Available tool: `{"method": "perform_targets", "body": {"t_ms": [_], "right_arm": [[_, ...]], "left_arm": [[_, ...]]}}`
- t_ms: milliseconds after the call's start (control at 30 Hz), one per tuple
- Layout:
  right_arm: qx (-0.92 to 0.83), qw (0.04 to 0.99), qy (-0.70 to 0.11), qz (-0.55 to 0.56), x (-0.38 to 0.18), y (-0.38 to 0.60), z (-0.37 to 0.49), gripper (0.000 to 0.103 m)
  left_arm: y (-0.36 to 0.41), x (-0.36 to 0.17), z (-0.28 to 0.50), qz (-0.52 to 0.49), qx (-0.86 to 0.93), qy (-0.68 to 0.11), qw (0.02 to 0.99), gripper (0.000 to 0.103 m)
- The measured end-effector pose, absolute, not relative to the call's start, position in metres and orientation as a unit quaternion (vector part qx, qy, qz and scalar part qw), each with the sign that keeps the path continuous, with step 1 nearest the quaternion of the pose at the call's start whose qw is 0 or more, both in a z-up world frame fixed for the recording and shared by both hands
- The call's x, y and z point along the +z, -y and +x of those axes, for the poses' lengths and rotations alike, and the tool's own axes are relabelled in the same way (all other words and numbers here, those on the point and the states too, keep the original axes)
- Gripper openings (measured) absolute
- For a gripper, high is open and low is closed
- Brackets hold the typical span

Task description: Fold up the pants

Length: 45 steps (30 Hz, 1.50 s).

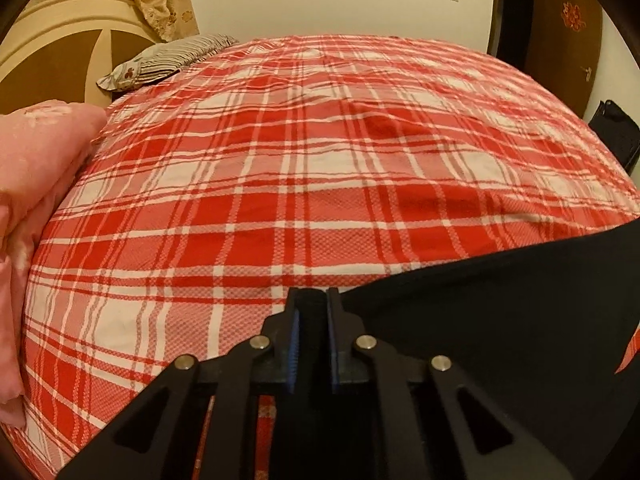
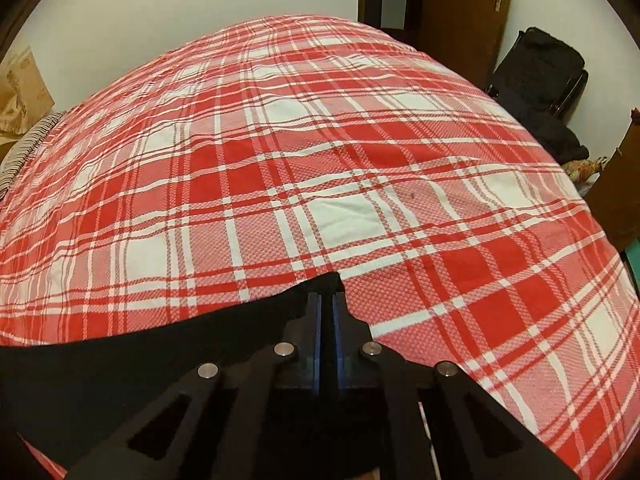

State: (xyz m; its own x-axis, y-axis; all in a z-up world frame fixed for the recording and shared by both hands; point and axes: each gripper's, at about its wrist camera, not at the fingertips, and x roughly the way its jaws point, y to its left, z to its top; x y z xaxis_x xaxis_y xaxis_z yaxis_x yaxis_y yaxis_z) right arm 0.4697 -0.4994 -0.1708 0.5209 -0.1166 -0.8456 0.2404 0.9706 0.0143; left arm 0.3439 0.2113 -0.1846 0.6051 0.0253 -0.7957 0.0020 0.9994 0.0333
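Black pants (image 1: 500, 312) lie on a bed covered with a red and white plaid sheet (image 1: 280, 180). In the left wrist view they spread from my left gripper (image 1: 313, 294) toward the right edge. The left jaws stand close together with dark cloth pinched between the blue pads. In the right wrist view the pants (image 2: 140, 360) stretch away to the left, over the plaid sheet (image 2: 320, 160). My right gripper (image 2: 327, 300) is shut on a corner of their edge, which pokes up just past the fingertips. Most of the garment is hidden below both grippers.
A folded pink quilt (image 1: 36, 184) lies along the bed's left side. A striped pillow (image 1: 168, 60) rests by the cream headboard (image 1: 60, 40). Beyond the bed's right side stand a black chair (image 2: 536, 76), a brown door (image 2: 464, 12) and a brown box (image 2: 616, 184).
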Motion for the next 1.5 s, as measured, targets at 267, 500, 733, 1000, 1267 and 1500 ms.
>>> {"method": "perform_targets", "body": {"t_ms": [267, 500, 733, 1000, 1267, 1500], "right_arm": [[-0.105, 0.888, -0.444, 0.056, -0.142, 0.495, 0.451, 0.004], [-0.094, 0.910, -0.401, 0.051, -0.115, 0.494, 0.417, 0.004], [-0.084, 0.920, -0.379, 0.045, -0.100, 0.494, 0.378, 0.004], [-0.079, 0.929, -0.359, 0.035, -0.083, 0.492, 0.327, 0.004], [-0.081, 0.935, -0.345, 0.024, -0.076, 0.497, 0.270, 0.004], [-0.096, 0.932, -0.347, 0.038, -0.091, 0.510, 0.224, 0.004]], "left_arm": [[-0.214, -0.173, 0.340, -0.012, 0.003, -0.428, 0.903, 0.012], [-0.222, -0.154, 0.327, -0.048, -0.010, -0.403, 0.914, 0.012], [-0.228, -0.141, 0.307, -0.072, -0.030, -0.380, 0.922, 0.012], [-0.234, -0.127, 0.273, -0.086, -0.048, -0.350, 0.932, 0.012], [-0.246, -0.125, 0.239, -0.105, -0.071, -0.321, 0.938, 0.012], [-0.252, -0.131, 0.204, -0.117, -0.092, -0.298, 0.943, 0.012]]}}
